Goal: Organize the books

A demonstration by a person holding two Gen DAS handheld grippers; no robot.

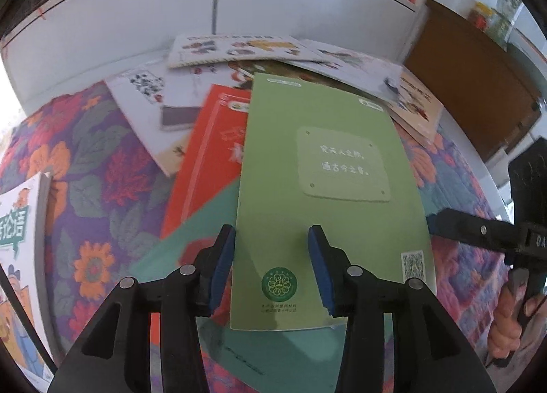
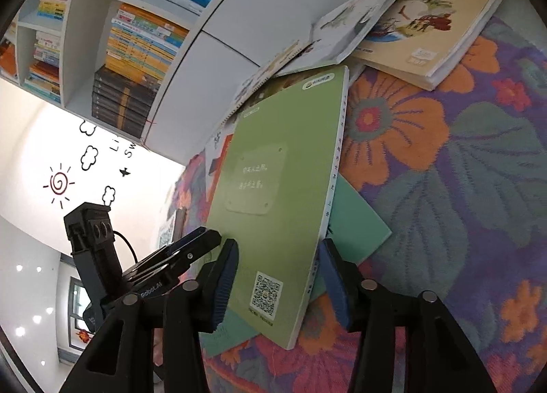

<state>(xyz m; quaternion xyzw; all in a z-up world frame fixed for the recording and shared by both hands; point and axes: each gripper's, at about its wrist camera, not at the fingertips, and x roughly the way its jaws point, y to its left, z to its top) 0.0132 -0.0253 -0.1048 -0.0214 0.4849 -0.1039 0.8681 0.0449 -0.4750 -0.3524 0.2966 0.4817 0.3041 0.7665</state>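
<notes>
A light green book (image 1: 328, 194) lies cover up on a teal book (image 1: 191, 235) and a red book (image 1: 212, 153), all on a flowered rug (image 1: 85, 160). My left gripper (image 1: 273, 249) hangs open just above the green book's near end, with its left pad at the book's left edge. In the right wrist view the green book (image 2: 283, 181) looks tilted, spine to the right. Its near corner sits between the pads of my right gripper (image 2: 278, 276), which is open, and a sliver of teal shows beside the spine. The right gripper (image 1: 444, 222) meets the book's right edge.
Several picture books lie scattered at the back, among them a beige one (image 2: 427, 24) and an open one (image 2: 342, 27). A white bookcase (image 1: 273, 0) with full shelves (image 2: 136, 44) stands behind. A cartoon-covered book (image 1: 20, 239) lies at the left. A hand (image 1: 509, 317) holds the right gripper.
</notes>
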